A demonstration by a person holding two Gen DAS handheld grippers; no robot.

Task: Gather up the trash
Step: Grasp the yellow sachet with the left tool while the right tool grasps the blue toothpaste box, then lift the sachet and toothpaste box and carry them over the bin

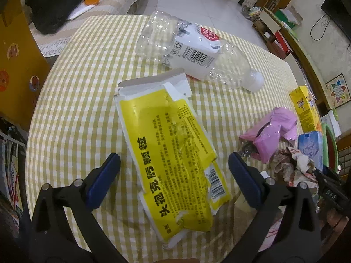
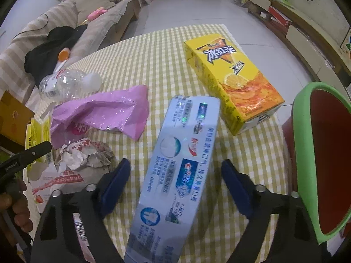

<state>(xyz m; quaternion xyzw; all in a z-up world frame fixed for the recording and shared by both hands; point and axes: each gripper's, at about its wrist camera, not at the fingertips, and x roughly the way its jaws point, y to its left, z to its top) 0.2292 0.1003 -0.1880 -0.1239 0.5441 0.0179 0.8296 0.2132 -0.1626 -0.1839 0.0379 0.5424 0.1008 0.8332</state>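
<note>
Both tools gape wide, holding nothing. The left tool straddles a flattened yellow package at frame centre on the tabletop; the right tool straddles a toothpaste box at lower centre. Both look light, thin and crushable; their long edges seem the best place to pinch.

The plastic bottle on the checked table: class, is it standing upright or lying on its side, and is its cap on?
Lying on its side. The plastic bottle rests lengthwise on the tablecloth, with its white cap still on.
</note>
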